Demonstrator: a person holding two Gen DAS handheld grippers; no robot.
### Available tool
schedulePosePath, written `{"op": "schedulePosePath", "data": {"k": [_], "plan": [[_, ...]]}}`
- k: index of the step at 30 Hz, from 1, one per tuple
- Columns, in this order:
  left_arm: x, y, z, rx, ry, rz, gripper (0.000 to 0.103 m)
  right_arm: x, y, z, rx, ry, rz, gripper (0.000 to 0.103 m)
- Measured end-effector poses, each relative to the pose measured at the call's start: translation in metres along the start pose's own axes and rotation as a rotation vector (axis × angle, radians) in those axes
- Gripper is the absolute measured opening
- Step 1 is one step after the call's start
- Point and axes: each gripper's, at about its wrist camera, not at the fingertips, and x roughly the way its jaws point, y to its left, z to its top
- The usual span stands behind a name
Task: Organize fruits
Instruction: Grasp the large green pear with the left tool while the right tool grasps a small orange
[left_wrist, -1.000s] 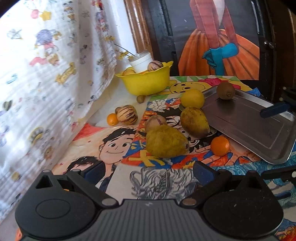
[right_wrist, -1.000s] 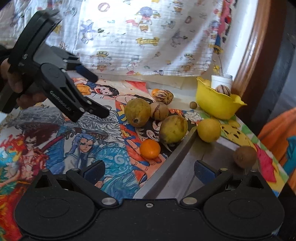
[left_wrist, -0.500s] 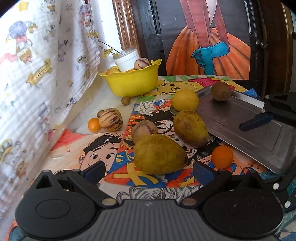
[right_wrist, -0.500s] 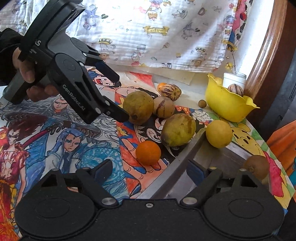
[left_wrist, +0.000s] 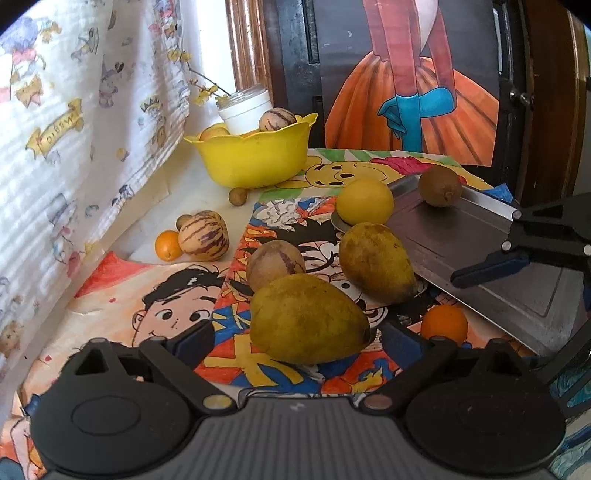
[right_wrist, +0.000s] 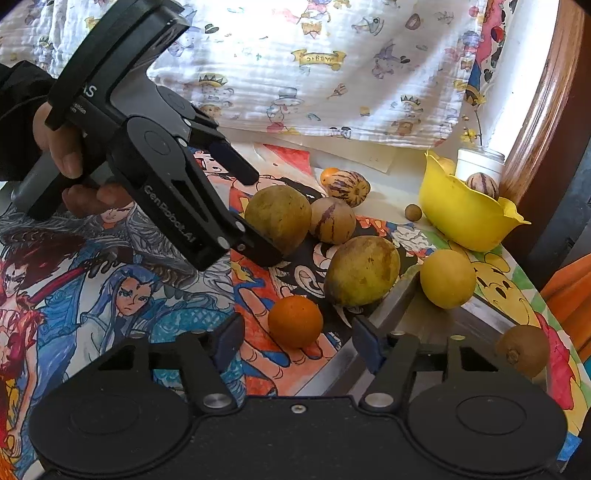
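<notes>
The metal tray (left_wrist: 480, 258) is smooth and flat, tilted on the surface. The glossy yellow bowl (left_wrist: 255, 158) has a scalloped rim. The near mango (left_wrist: 306, 319), oval and matte, lies between the left gripper's (left_wrist: 295, 338) spread fingers: close gently across its middle, as it may roll. The right gripper (right_wrist: 295, 338) hovers, fingers apart, by the round, pebbled orange (right_wrist: 294, 321).

Cartoon-covered table (left_wrist: 122, 314), fruits, tray (left_wrist: 480, 258), bowl (left_wrist: 255, 158)
</notes>
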Motion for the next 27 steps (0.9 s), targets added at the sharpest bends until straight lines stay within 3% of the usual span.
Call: {"op": "schedulePosePath", "data": {"k": [16,27], "plan": [[0.0095,0.0075,0.0017,-0.096,0.014,-0.041,0.076,0.0064,-0.0028,0.0026,0.021,0.000,0.018,0.043],[0.0089,0.0069,0.0013,-0.117,0.014,-0.026,0.074,0.0076,-0.0029,0.0019,0.033,-0.001,0.021,0.036]]}}
